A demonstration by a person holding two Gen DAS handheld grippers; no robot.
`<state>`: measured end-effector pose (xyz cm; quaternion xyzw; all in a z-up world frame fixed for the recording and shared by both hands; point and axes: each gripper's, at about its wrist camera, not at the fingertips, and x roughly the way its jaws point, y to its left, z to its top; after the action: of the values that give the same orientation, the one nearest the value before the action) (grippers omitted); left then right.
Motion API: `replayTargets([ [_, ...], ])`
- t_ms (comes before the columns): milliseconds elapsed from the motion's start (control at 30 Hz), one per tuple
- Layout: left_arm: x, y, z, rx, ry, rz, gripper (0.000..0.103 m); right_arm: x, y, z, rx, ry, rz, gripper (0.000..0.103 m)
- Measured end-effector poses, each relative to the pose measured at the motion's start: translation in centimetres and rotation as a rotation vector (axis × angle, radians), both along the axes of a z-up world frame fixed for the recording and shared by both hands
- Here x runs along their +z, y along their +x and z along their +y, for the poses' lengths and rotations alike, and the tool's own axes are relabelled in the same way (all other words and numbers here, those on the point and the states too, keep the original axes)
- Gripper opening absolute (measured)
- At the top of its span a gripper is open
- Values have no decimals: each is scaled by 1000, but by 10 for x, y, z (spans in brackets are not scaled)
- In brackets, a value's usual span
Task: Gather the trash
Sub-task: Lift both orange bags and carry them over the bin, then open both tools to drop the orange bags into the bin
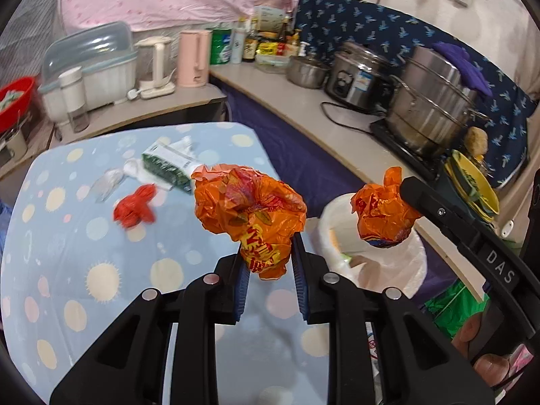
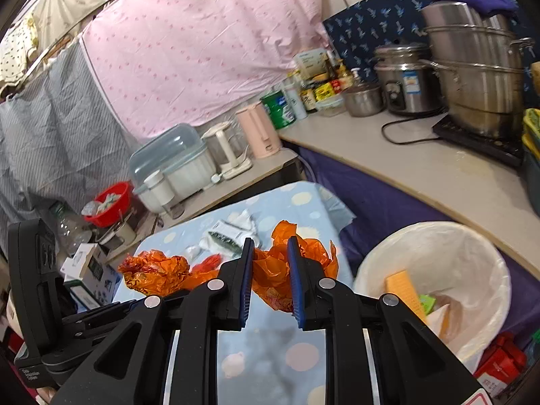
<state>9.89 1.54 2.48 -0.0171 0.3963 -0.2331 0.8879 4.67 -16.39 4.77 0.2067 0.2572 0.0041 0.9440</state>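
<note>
My left gripper [image 1: 270,256] is shut on a crumpled orange wrapper [image 1: 253,209], held above the blue dotted tablecloth [image 1: 84,253]. My right gripper [image 2: 270,263] is shut on a second crumpled orange wrapper [image 2: 273,276]; in the left wrist view it [image 1: 381,216] hangs over the white-lined trash bin [image 1: 405,263]. The bin [image 2: 472,253] holds orange and green scraps. On the table lie a red wrapper [image 1: 135,206], a green-white packet [image 1: 168,162] and clear plastic [image 1: 108,182]. The left gripper's wrapper shows in the right wrist view [image 2: 155,270].
A counter [image 1: 303,108] runs behind the table with steel pots [image 1: 432,108], a rice cooker [image 1: 357,77], bottles, a pink kettle [image 1: 192,57] and a dish box [image 1: 98,64]. A red basin [image 2: 111,202] sits at left. Green bag [image 1: 452,307] lies below the bin.
</note>
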Motion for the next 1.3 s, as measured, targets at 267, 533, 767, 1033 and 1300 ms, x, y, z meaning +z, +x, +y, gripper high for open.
replayTargets([
  [267, 21, -24, -61, -110, 7, -53, 23, 16, -36, -54, -106, 3, -40, 19],
  [533, 24, -41, -108, -189, 34, -70, 23, 14, -65, -99, -186, 21, -51, 19],
  [767, 20, -48, -137, -231, 55, -72, 23, -2, -72, -123, -218, 47, -31, 19],
  [1033, 6, -48, -166, -257, 95, -53, 23, -22, -72, -142, -244, 82, -4, 19],
  [1300, -6, -41, -182, -266, 122, -29, 23, -37, -65, -155, -257, 105, 18, 19],
])
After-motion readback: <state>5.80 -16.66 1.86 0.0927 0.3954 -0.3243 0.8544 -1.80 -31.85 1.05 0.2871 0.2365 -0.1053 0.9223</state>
